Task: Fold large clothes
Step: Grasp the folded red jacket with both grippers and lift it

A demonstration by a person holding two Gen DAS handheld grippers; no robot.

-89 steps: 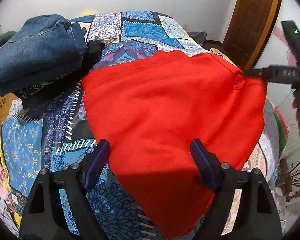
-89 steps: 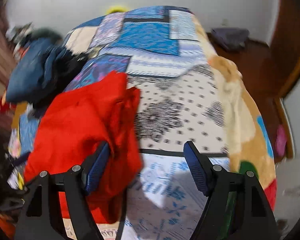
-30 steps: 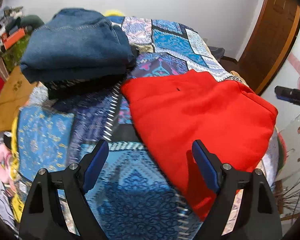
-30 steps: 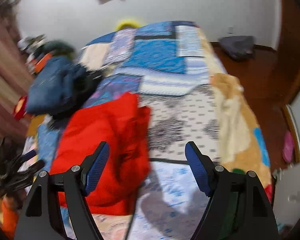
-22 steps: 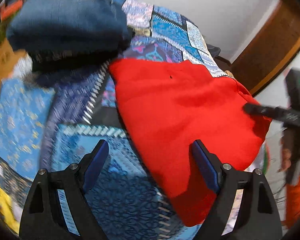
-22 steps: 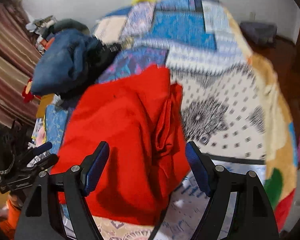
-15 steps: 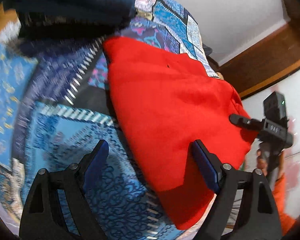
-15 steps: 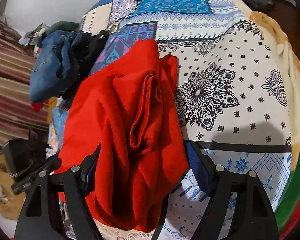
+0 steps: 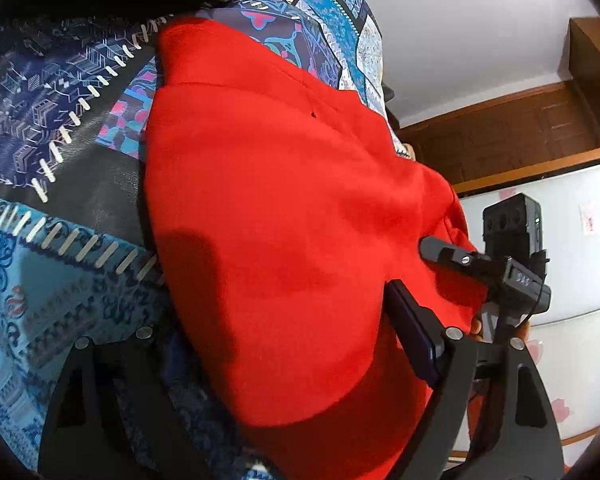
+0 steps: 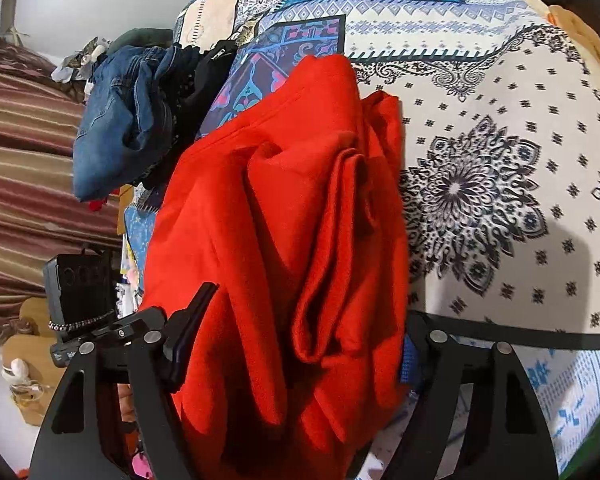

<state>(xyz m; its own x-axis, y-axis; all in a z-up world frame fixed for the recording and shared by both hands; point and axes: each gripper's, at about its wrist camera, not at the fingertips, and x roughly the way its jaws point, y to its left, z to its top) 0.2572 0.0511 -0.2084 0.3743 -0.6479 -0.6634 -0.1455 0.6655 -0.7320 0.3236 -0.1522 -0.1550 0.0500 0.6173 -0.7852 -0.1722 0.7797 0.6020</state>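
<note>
A red garment [image 9: 280,200] lies on the patterned bedspread [image 9: 60,272], flat on its left half and bunched into long folds [image 10: 332,240] on its right half. My left gripper [image 9: 280,312] is open, low over the garment's near left edge, with red cloth lying between its fingers and covering the left one. My right gripper [image 10: 308,316] straddles the bunched near right edge. Its jaws are closing, the folds fill the gap, and I see no firm pinch. One finger of the right gripper [image 9: 448,254] lies on the cloth in the left wrist view.
Folded jeans [image 10: 116,132] and a black garment [image 10: 204,76] sit on the bed beyond the red one. A striped curtain [image 10: 20,160] hangs at the left. A wooden door [image 9: 520,132] and white wall stand past the bed's right edge. White patterned bedspread [image 10: 500,160] spreads right.
Both grippers have dropped and tipped down onto the red garment's near edge. Cloth now fills the gap of each, and the right fingers have drawn slightly closer.
</note>
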